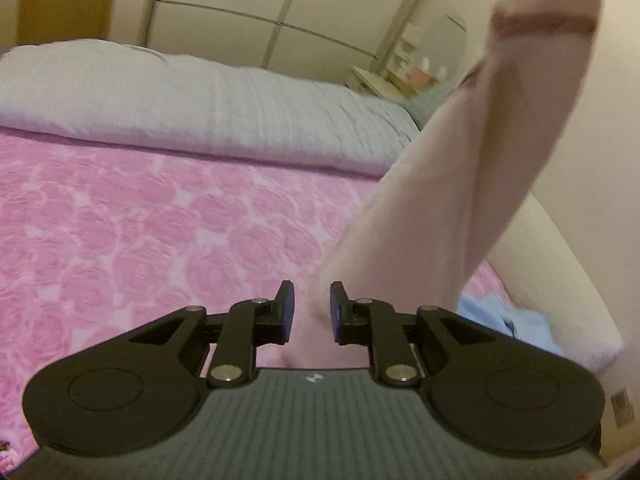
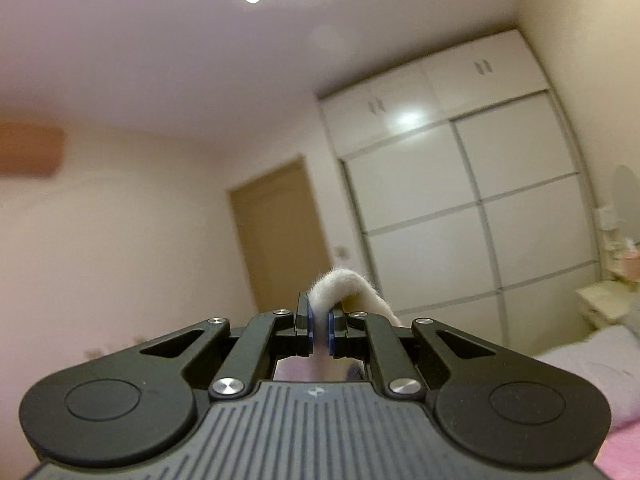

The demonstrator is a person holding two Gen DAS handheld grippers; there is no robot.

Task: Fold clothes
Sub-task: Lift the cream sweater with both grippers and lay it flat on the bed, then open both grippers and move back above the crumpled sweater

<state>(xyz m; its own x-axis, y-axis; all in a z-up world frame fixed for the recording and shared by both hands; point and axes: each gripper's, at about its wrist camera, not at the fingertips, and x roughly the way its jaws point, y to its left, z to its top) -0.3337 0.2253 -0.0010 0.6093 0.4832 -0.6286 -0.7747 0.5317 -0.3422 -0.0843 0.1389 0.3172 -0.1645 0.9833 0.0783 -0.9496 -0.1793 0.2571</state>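
Fleecy cream garment (image 1: 432, 184) is hanging above the pink bedspread (image 1: 140, 220); I'm pinching its edge in the right gripper (image 2: 320, 330), left gripper (image 1: 312, 312) narrowly parted around fabric, risking slippage.

The sweater (image 1: 432, 184) looks like pale fuzzy knit, soft and fluffy, with fibres sticking out at the edge (image 2: 340, 280) pinched in the right hand-held gripper (image 2: 320, 330). Both it and the left hand-held gripper (image 1: 312, 312) are matt black plastic with shiny metal pivot pins and blue rubbery-looking pads (image 2: 331, 330). The bed cover (image 1: 140, 232) is pink plush cloth with a raised rose texture, and the quilt (image 1: 180, 96) is crinkly, ribbed white fabric. The wardrobe (image 2: 460, 208) is smooth and glossy white; the door (image 2: 280, 232) has a matt wood look.
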